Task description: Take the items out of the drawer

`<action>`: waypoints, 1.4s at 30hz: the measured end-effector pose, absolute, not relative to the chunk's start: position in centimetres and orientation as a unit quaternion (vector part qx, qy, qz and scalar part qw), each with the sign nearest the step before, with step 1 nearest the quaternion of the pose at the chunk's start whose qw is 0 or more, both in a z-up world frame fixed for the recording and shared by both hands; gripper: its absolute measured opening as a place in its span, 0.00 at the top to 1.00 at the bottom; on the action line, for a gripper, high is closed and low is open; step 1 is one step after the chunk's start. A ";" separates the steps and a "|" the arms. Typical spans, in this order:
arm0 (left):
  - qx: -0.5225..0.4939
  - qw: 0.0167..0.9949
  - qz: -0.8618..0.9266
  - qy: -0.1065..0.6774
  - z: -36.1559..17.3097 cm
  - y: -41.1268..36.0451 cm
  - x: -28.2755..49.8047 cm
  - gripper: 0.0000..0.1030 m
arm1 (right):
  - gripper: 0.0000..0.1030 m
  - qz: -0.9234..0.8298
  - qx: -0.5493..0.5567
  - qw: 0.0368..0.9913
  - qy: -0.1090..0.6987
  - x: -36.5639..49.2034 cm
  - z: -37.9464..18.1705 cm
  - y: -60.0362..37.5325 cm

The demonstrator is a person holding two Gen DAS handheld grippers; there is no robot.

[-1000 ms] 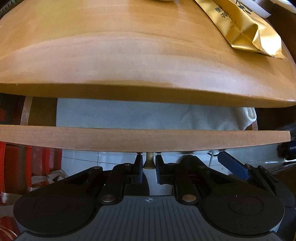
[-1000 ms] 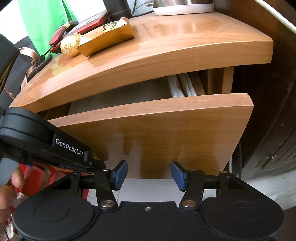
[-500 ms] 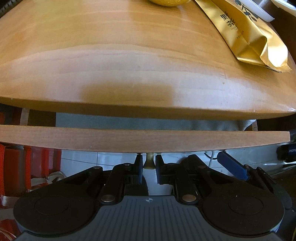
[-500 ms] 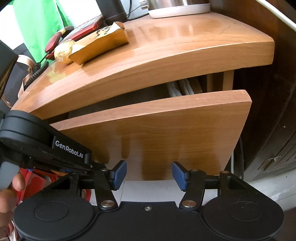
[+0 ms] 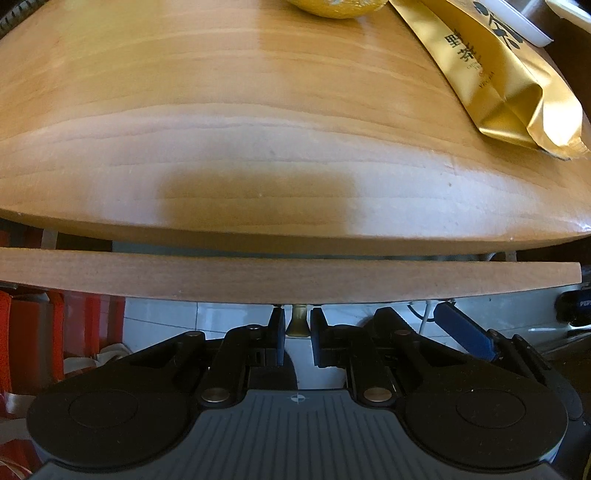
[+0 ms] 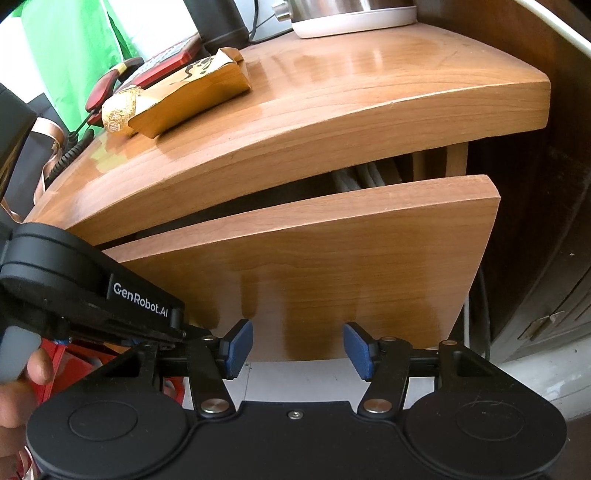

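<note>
The wooden drawer front (image 5: 258, 275) stands only a narrow slit out from under the cabinet top (image 5: 221, 129). My left gripper (image 5: 297, 318) points down at it and is shut on the small brass drawer knob (image 5: 298, 328). In the right wrist view the drawer front (image 6: 332, 266) is ajar, with folded white cloth (image 6: 365, 175) showing inside at its right end. My right gripper (image 6: 298, 349) hangs open in front of the drawer's lower edge, with nothing between its blue pads (image 6: 240, 347). The left gripper's black body (image 6: 92, 295) and a person's hand (image 6: 22, 387) are at the left.
On the cabinet top lie a gold foil packet (image 6: 192, 96), a gold foil ball (image 6: 120, 110), a red telephone (image 6: 162, 62) and a kettle base (image 6: 351, 14). Dark cabinet wall (image 6: 535, 258) closes the right side. White floor tiles (image 5: 166, 317) lie below.
The drawer front has slid in toward the cabinet with the left gripper on the knob. The gap has narrowed, and the cloth is almost hidden in the left wrist view.
</note>
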State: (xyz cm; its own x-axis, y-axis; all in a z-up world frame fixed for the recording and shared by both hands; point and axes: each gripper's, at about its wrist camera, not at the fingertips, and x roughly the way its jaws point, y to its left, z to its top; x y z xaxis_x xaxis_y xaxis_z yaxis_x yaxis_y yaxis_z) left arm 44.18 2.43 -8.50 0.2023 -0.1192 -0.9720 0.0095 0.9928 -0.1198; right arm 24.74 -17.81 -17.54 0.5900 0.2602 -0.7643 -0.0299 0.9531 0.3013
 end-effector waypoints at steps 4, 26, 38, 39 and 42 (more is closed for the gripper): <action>-0.045 0.774 -0.041 0.630 -8.5 2.3 44.7 0.86 | 0.47 0.082 0.131 0.882 0.445 24.9 -17.5 -17.9; -0.032 0.790 -0.044 0.611 -7.6 2.7 42.8 0.81 | 0.41 0.090 0.095 0.883 0.452 23.7 -17.7 -15.1; -0.041 0.805 -0.022 0.592 -5.9 4.1 42.5 0.81 | 0.36 0.093 0.058 0.886 0.451 16.5 -14.7 -18.9; -0.037 0.807 -0.019 0.589 -5.7 4.1 42.3 0.81 | 0.36 0.092 0.060 0.885 0.453 16.9 -14.8 -18.3; -0.027 0.815 -0.011 0.578 -4.0 4.9 40.9 0.81 | 0.36 0.087 0.059 0.884 0.455 17.3 -14.6 -17.4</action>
State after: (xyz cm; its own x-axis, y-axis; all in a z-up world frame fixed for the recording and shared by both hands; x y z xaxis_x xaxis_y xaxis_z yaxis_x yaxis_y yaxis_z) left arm 40.92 4.86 -4.02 0.3313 -0.0493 -0.9423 -0.0128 0.9983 -0.0567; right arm 17.31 -17.36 -14.61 0.5702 0.2077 -0.7948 -0.1003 0.9779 0.1836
